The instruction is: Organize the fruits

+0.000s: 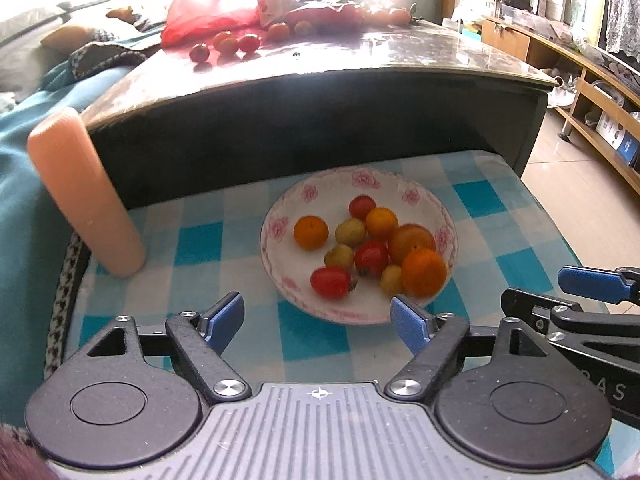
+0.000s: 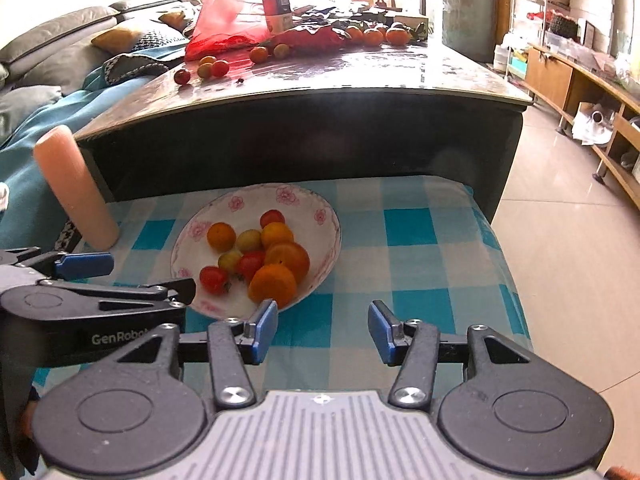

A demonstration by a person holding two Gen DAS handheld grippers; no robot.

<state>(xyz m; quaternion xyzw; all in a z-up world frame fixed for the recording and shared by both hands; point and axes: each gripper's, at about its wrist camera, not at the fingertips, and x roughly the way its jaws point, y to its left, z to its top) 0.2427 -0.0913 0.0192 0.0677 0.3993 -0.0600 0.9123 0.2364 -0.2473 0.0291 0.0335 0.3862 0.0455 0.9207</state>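
Both my grippers, left [image 1: 318, 322] & right [image 2: 323, 330], are wide open w/ nothing held; bumping the plate [image 1: 280, 216] could roll the fruit [image 1: 370, 246] off.

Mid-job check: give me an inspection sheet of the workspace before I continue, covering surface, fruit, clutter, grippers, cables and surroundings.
Surface: blue and white checked cloth on a low seat, in front of a dark table.
Job's things: floral plate on the cloth, holding red and yellow tomatoes and oranges; loose fruit lies on the tabletop.
Clutter: pink cylinder leaning at the table corner; red bag and carton on the table.
Grippers: left gripper open, empty, at the plate's near rim; right gripper open, empty, over the cloth right of the plate.
Cables: nothing seen.
Surroundings: sofa with cushions left, wooden shelving right, tiled floor.
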